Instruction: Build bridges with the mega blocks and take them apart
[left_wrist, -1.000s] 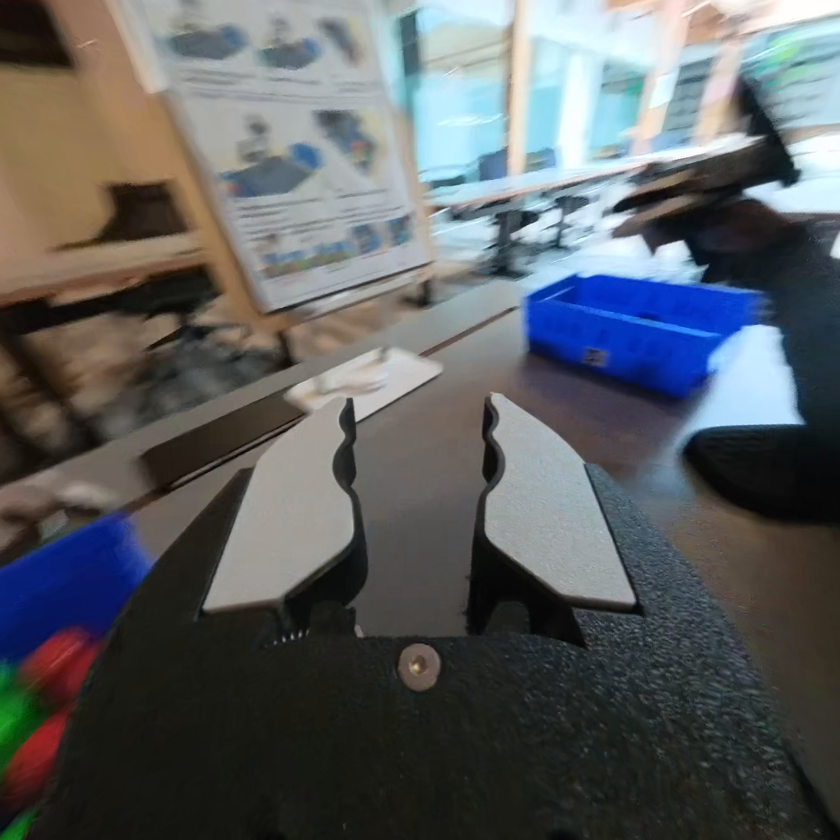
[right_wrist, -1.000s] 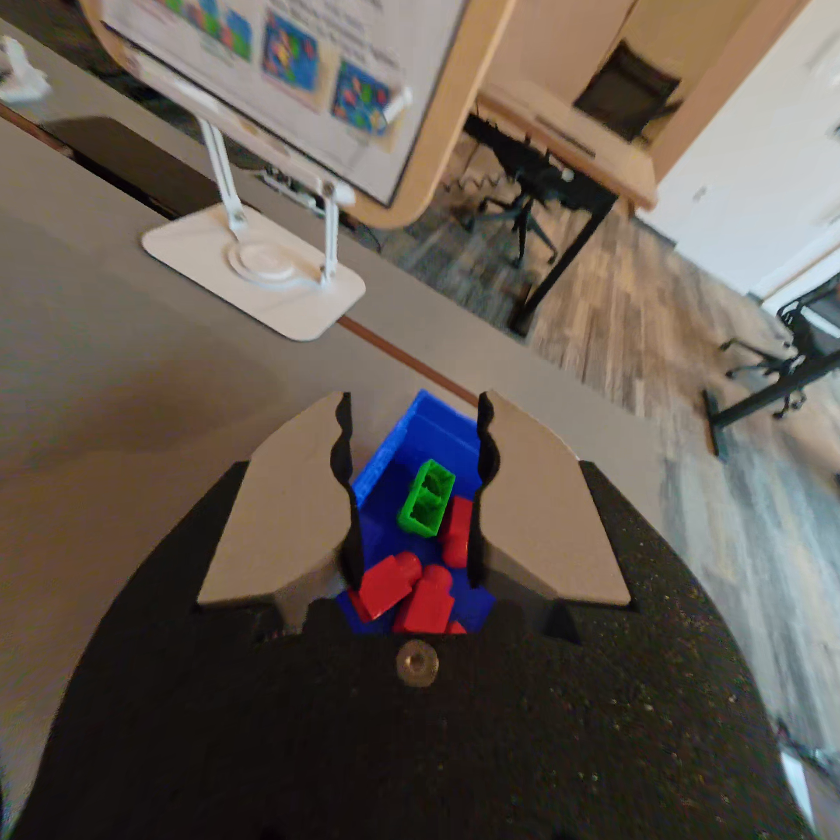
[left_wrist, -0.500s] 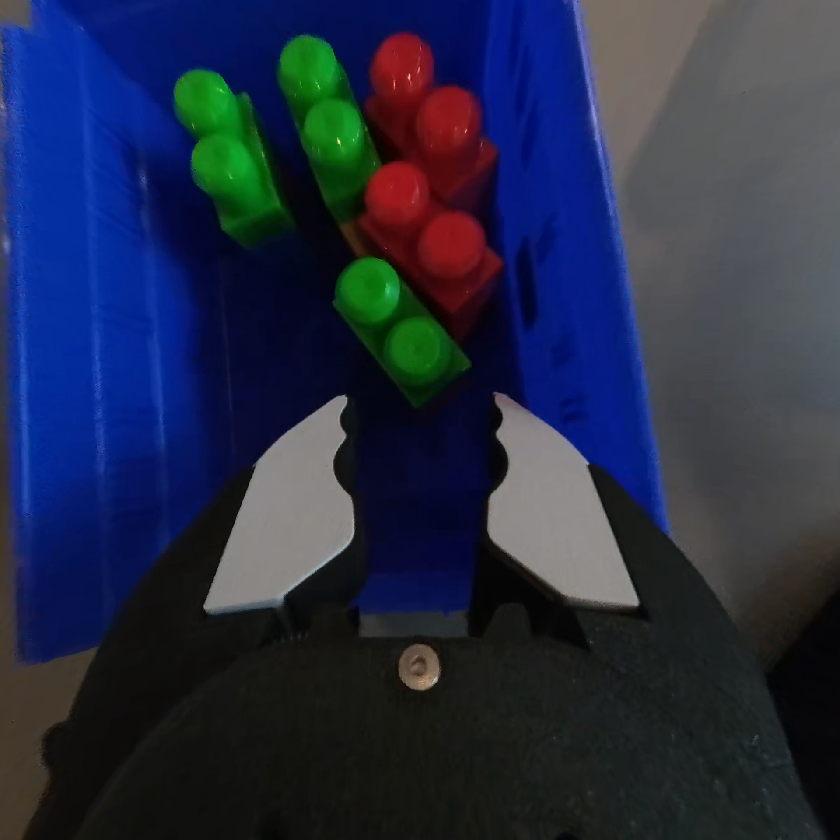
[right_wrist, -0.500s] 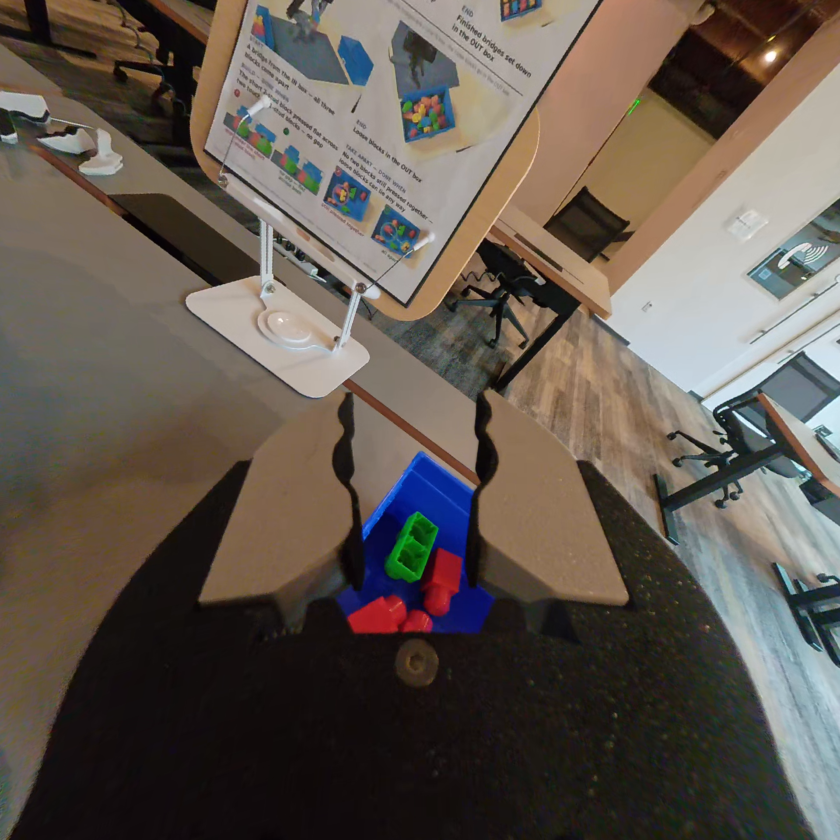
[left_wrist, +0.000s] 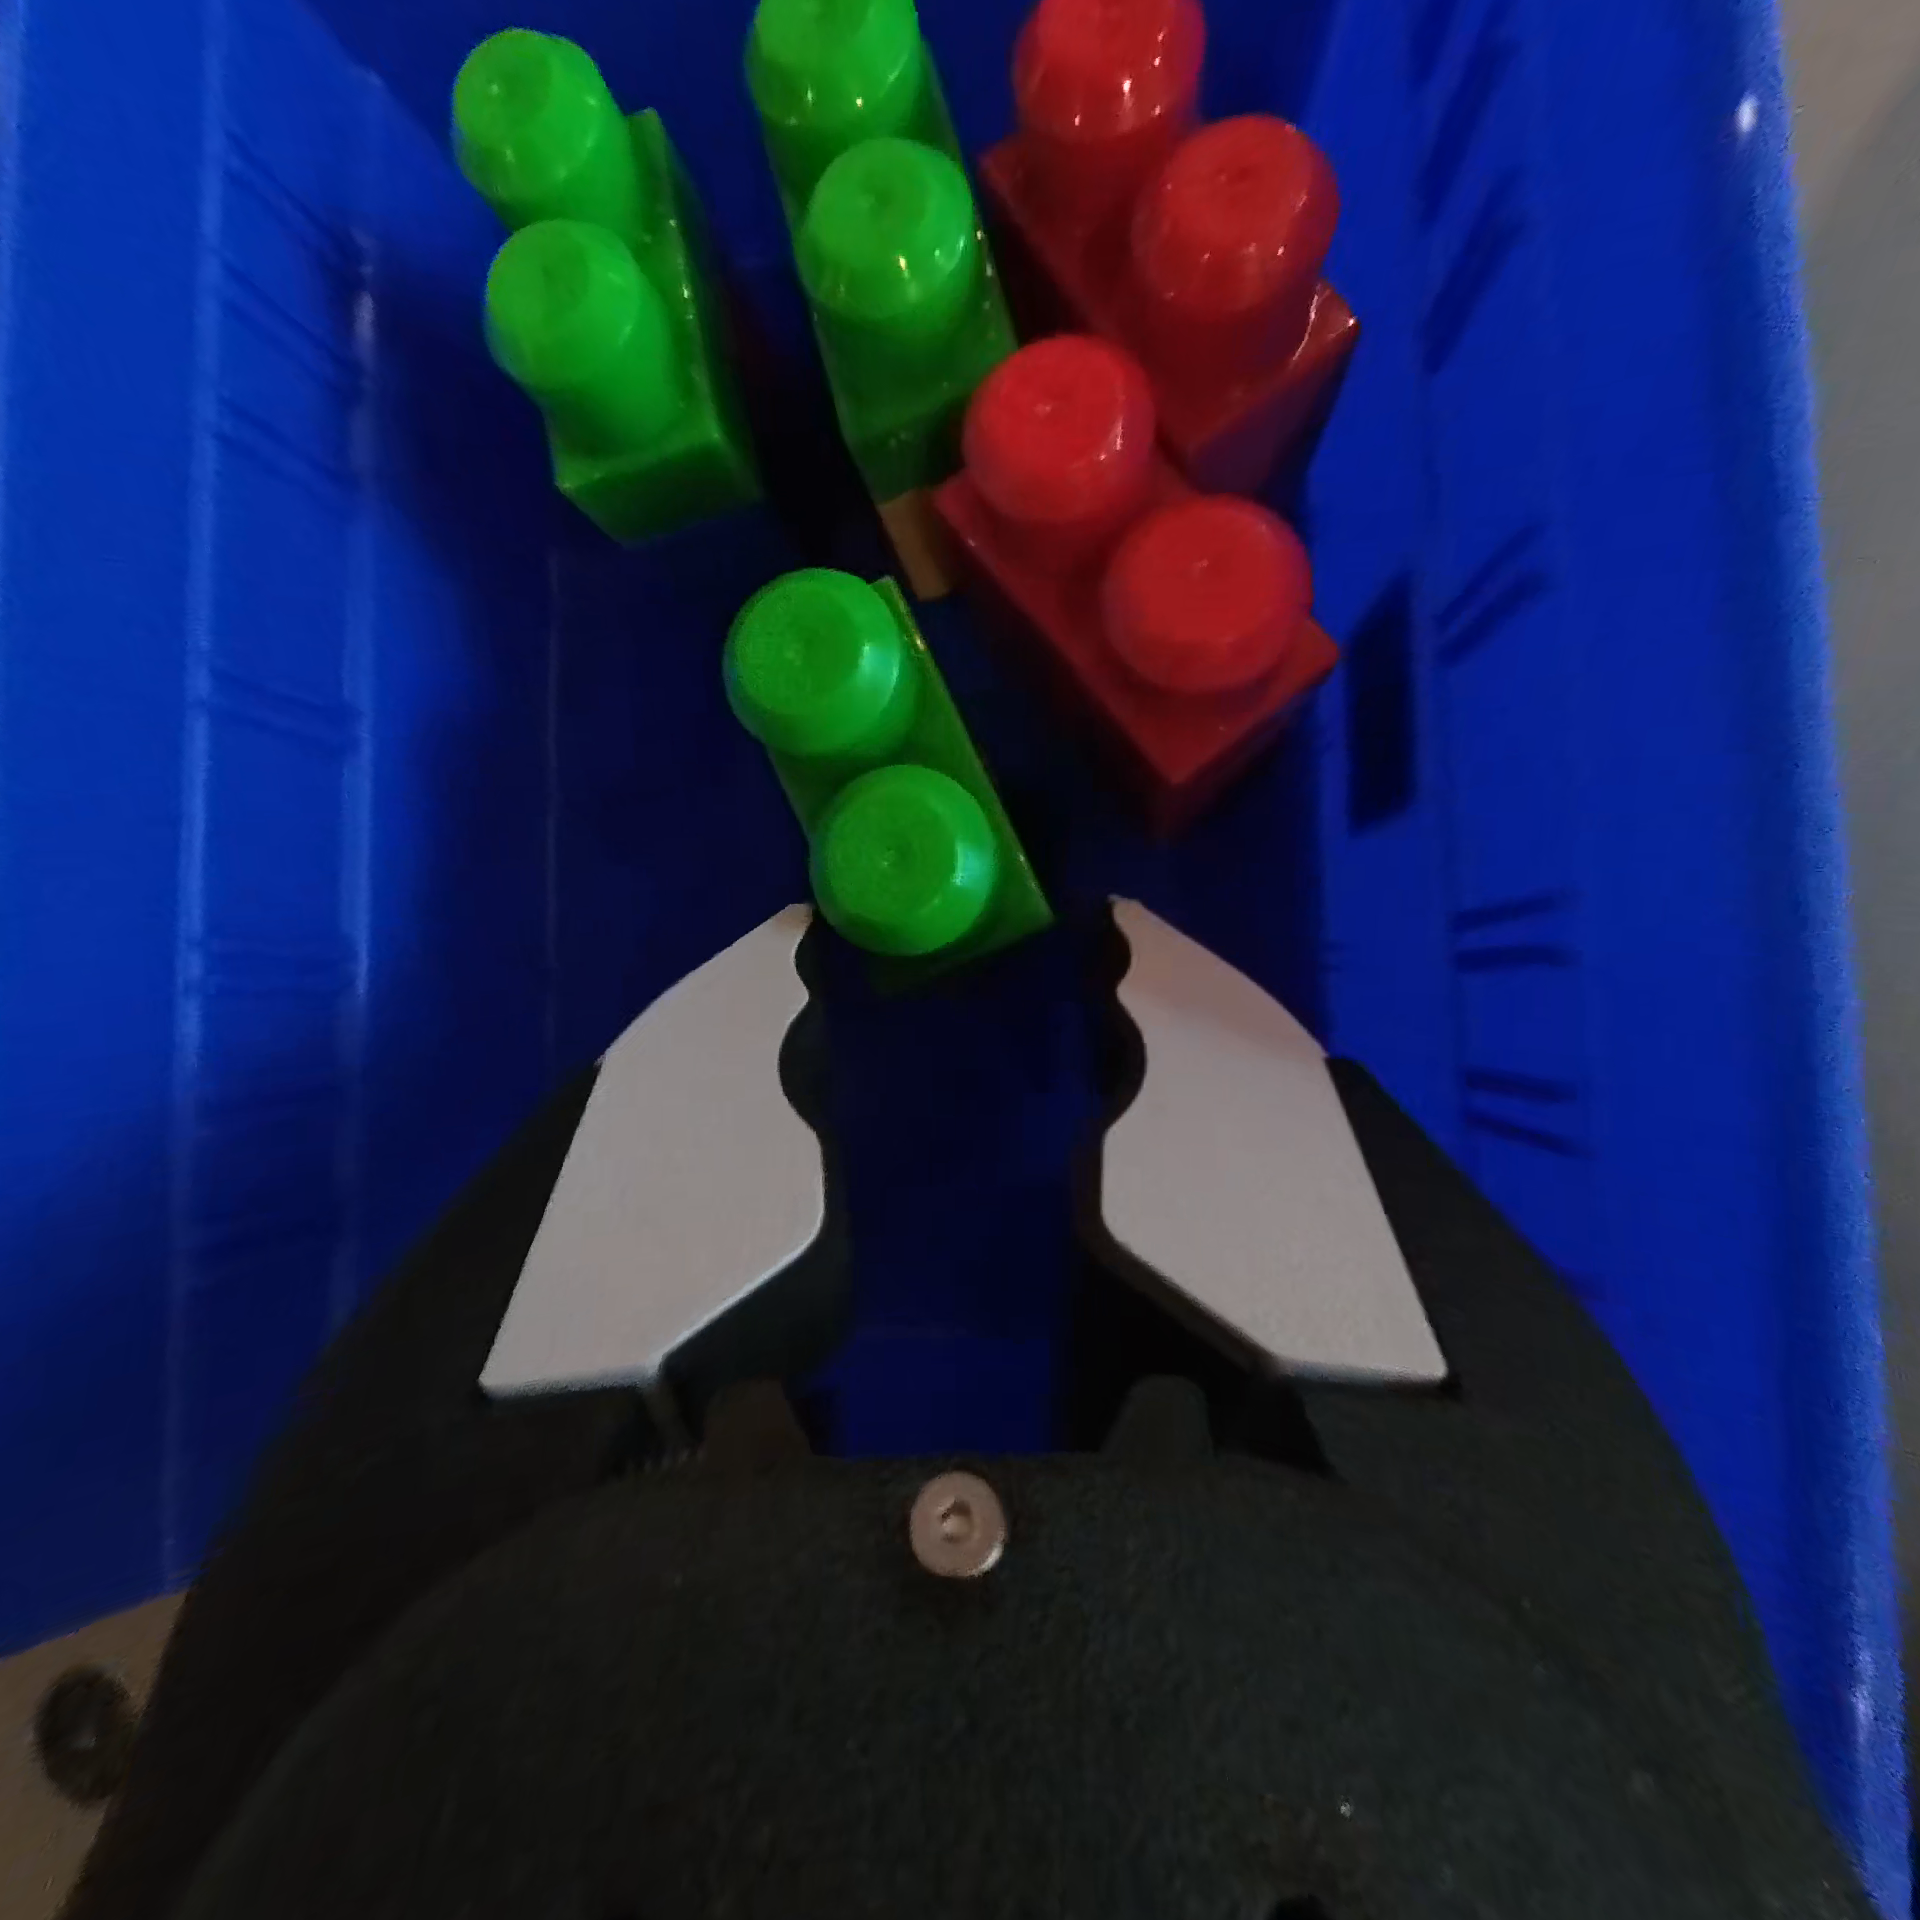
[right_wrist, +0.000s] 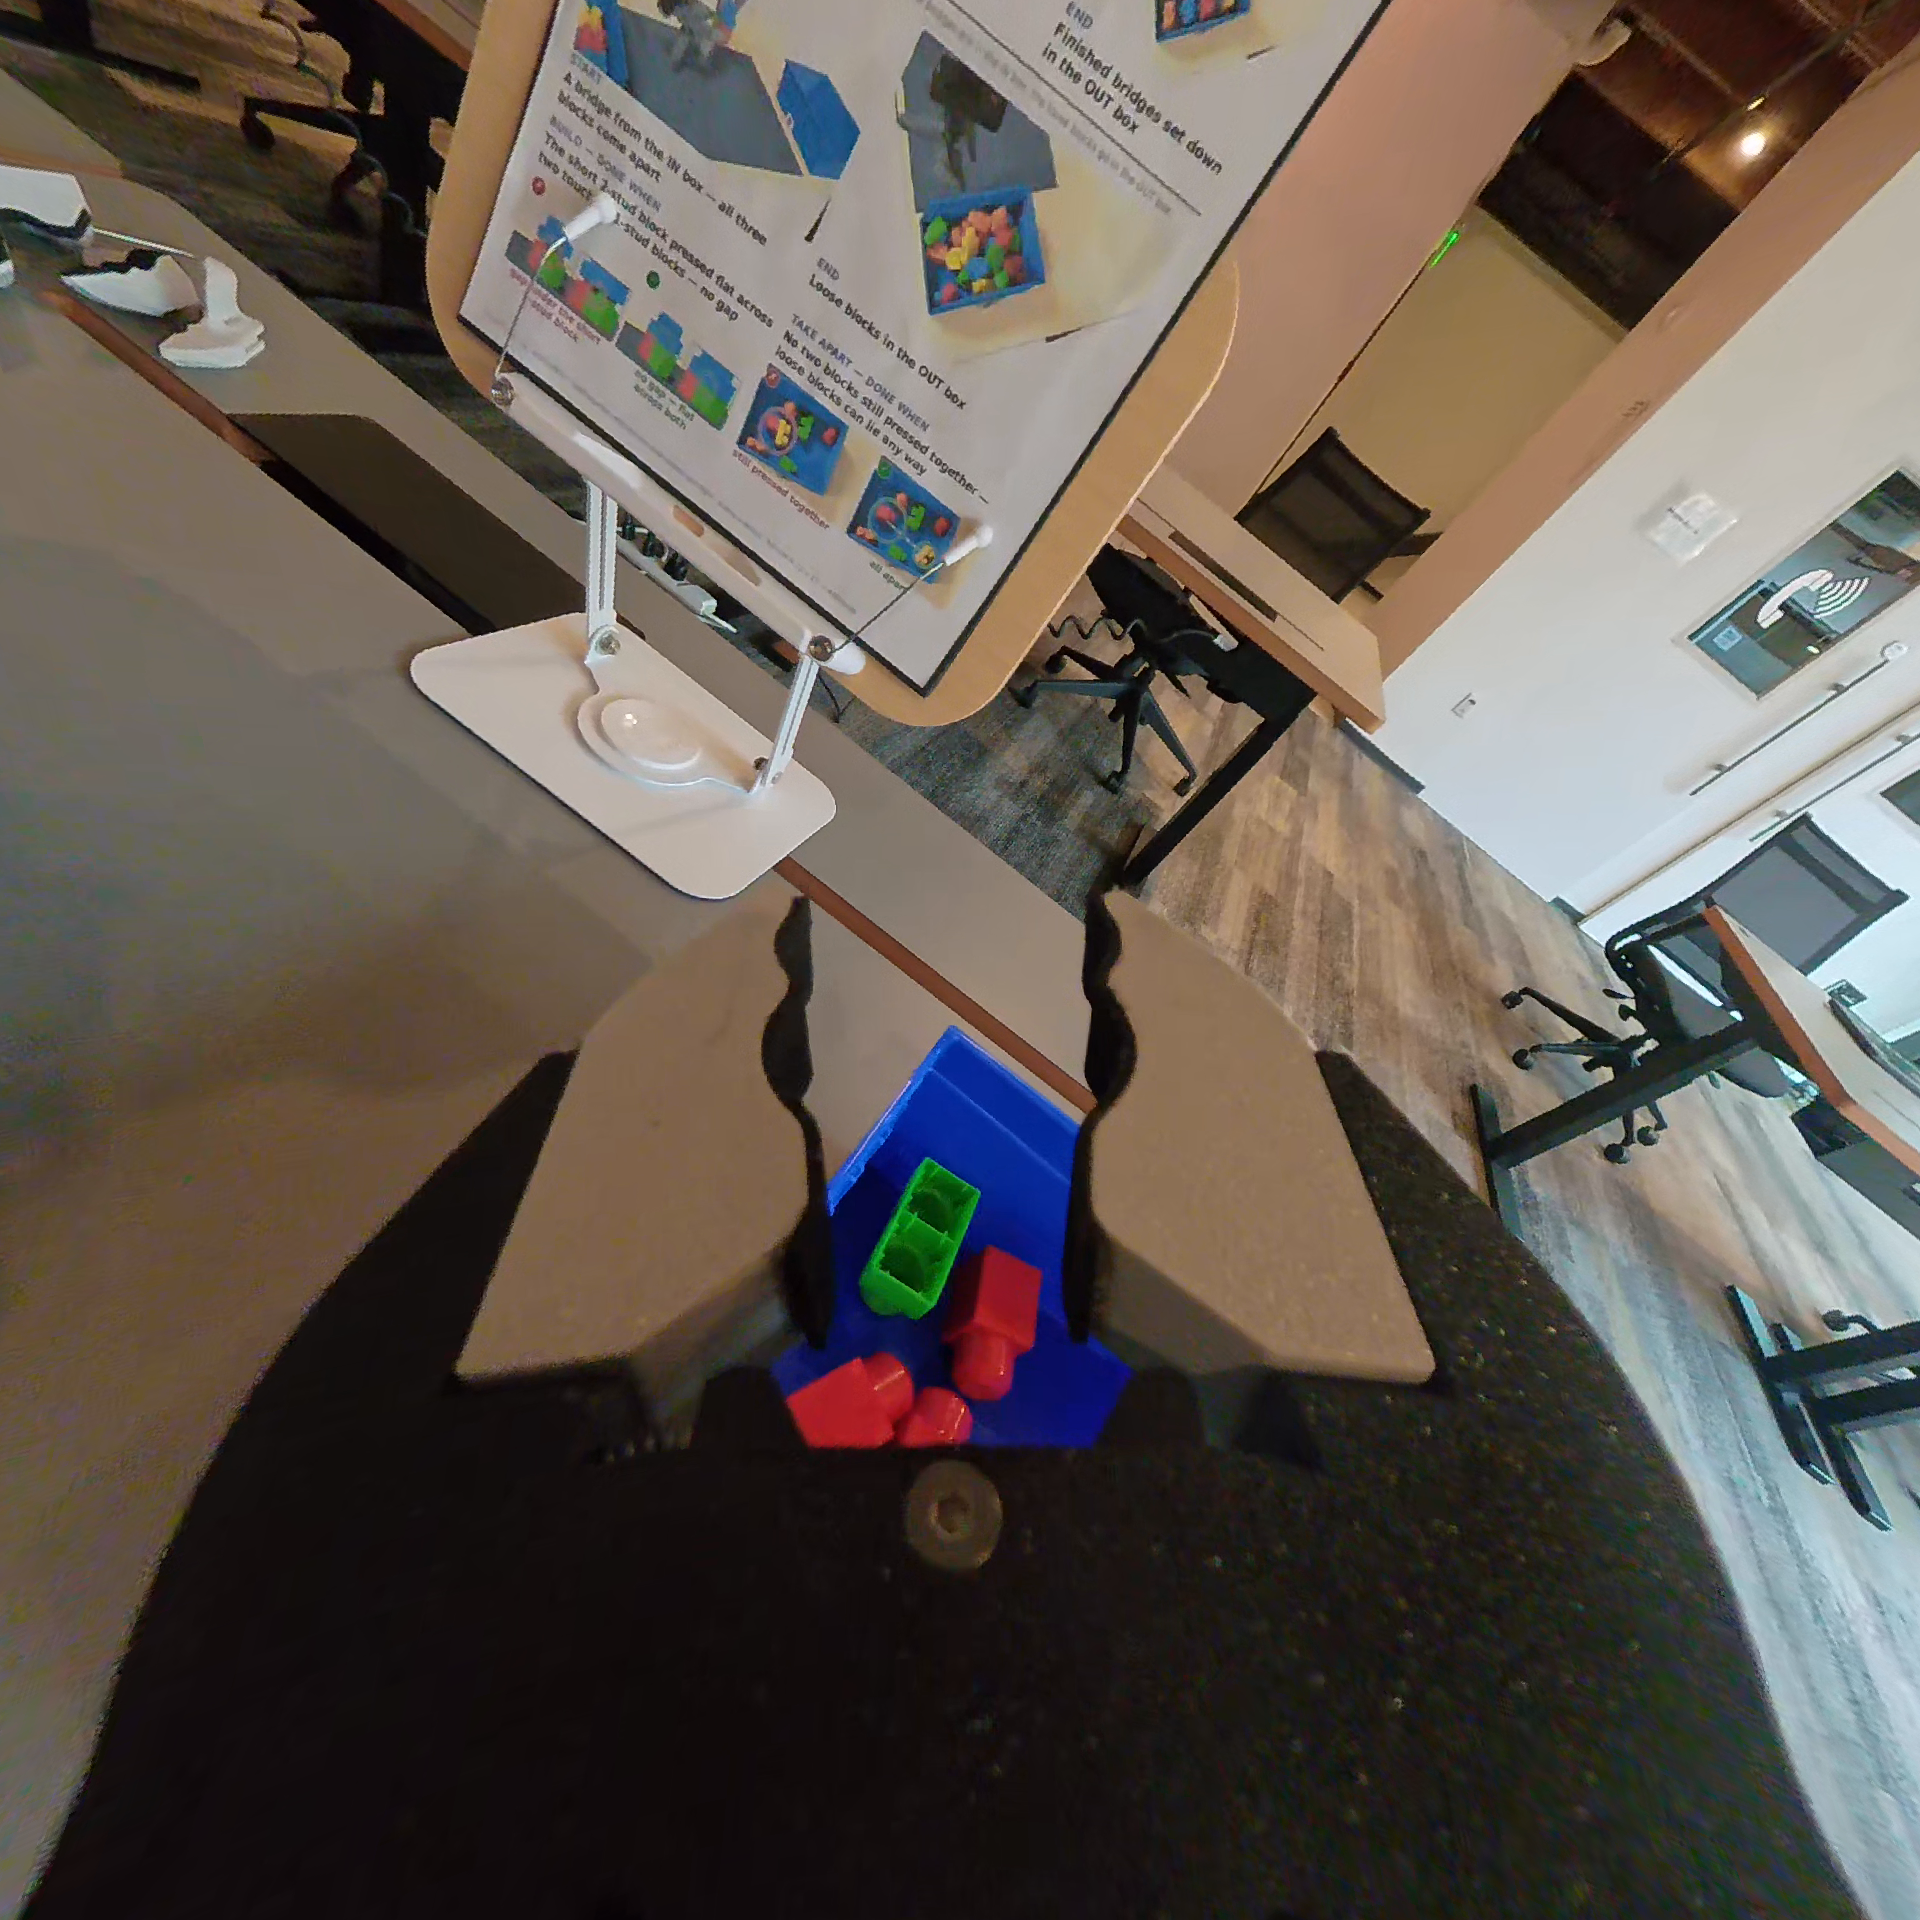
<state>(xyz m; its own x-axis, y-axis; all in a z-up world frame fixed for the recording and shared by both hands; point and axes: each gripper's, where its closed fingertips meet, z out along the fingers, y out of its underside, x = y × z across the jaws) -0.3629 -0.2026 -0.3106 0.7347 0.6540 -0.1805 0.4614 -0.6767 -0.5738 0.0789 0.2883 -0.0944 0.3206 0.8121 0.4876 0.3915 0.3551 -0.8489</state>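
In the left wrist view my left gripper (left_wrist: 958, 914) is open, low inside a blue bin (left_wrist: 260, 727). Its fingertips reach the near end of a green two-stud block (left_wrist: 873, 779), which sits between the open jaws. Two more green blocks (left_wrist: 582, 301) (left_wrist: 883, 249) and two red blocks (left_wrist: 1153, 561) (left_wrist: 1195, 229) lie farther in. In the right wrist view my right gripper (right_wrist: 943, 914) is open and empty, held above a second blue bin (right_wrist: 997, 1101) that holds an upturned green block (right_wrist: 920, 1236) and red blocks (right_wrist: 992, 1314) (right_wrist: 852, 1403).
A grey table (right_wrist: 208, 883) carries a white stand (right_wrist: 623, 738) holding an instruction board (right_wrist: 831, 260). White items (right_wrist: 208, 322) lie at the far left. Beyond the table edge are wood floor, desks and office chairs (right_wrist: 1143, 665). The left gripper's tips are roughly 70 centimeters from the right gripper's.
My left gripper swung from facing the room down into the blue bin, then closed in on the nearest green block. My right gripper tilted up and back from its bin; both stayed open.
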